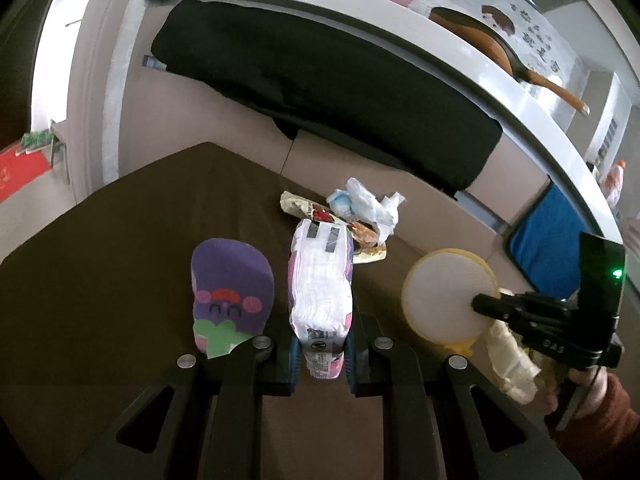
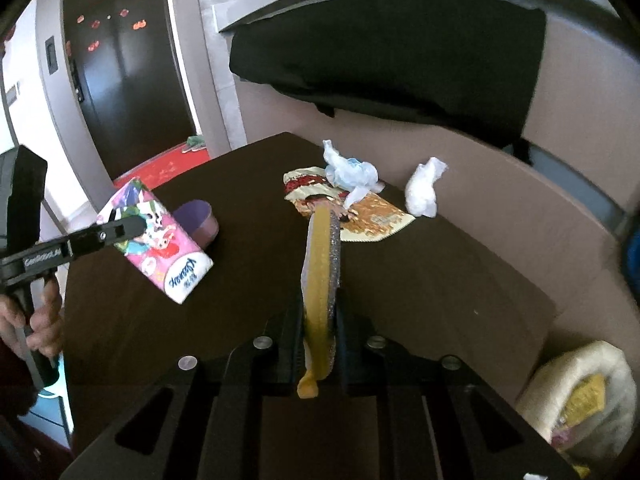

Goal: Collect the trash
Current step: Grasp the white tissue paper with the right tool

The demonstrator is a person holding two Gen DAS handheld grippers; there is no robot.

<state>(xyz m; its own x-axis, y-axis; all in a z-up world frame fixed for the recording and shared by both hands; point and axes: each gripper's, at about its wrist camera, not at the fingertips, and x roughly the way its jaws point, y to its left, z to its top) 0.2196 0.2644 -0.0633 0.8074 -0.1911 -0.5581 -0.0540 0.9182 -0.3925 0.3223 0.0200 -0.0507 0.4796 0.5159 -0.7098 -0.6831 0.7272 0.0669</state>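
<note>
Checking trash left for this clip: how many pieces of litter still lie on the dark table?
3: a printed snack wrapper flat near the far edge, a crumpled bluish plastic bag on top of it, and a white crumpled wad to its right. Smaller scraps may be hidden.

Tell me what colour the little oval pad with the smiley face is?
Purple, with pink cheeks and a green bottom edge: the oval smiley-face pad shows best in the left wrist view.

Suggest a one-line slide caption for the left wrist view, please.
Left gripper holding a tissue pack above the brown table, wrappers ahead.
</note>
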